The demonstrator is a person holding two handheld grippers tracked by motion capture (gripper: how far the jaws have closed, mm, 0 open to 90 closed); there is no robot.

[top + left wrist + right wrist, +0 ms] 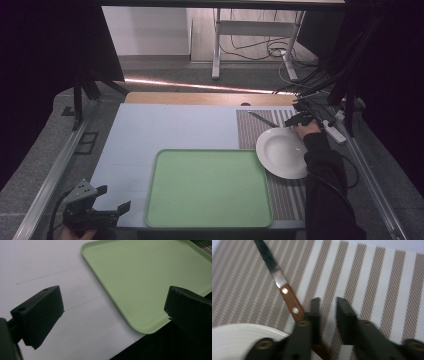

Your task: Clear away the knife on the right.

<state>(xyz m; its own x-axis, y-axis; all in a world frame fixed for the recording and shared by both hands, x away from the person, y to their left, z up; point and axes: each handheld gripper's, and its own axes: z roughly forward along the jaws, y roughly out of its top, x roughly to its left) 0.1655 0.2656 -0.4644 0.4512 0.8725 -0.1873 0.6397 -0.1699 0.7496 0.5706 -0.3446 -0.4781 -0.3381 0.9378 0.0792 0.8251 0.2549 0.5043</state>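
Black fingers of the left gripper point(111, 202) hovered at the near left corner of the counter point(170, 127), spread wide with nothing between them; in the left gripper view they framed the pale counter top and the near corner of the tray, touching neither.

Just beyond and to the right lay the green tray point(209, 187), flat and bare, its near edge along the counter's near edge. Its right rim overlapped the striped placemat point(287, 192), woven in brown and white bands, which ran up the right side of the counter.

A white plate point(282, 152) sat on that mat past the tray's far right corner, touching or just overlapping the tray's rim.

Farther on, at the plate's far rim, a hand in a dark sleeve held the right gripper point(299, 120). In the right gripper view its fingers point(348, 315) stood a little apart, with a narrow gap showing striped mat between them, and gripped nothing.

The knife point(280, 287) lay on the mat just beside the left finger, its brown riveted wooden handle passing alongside and under that finger toward the plate's rim, and its steel blade pointing away across the stripes. Whether the finger touched the handle could not be told.
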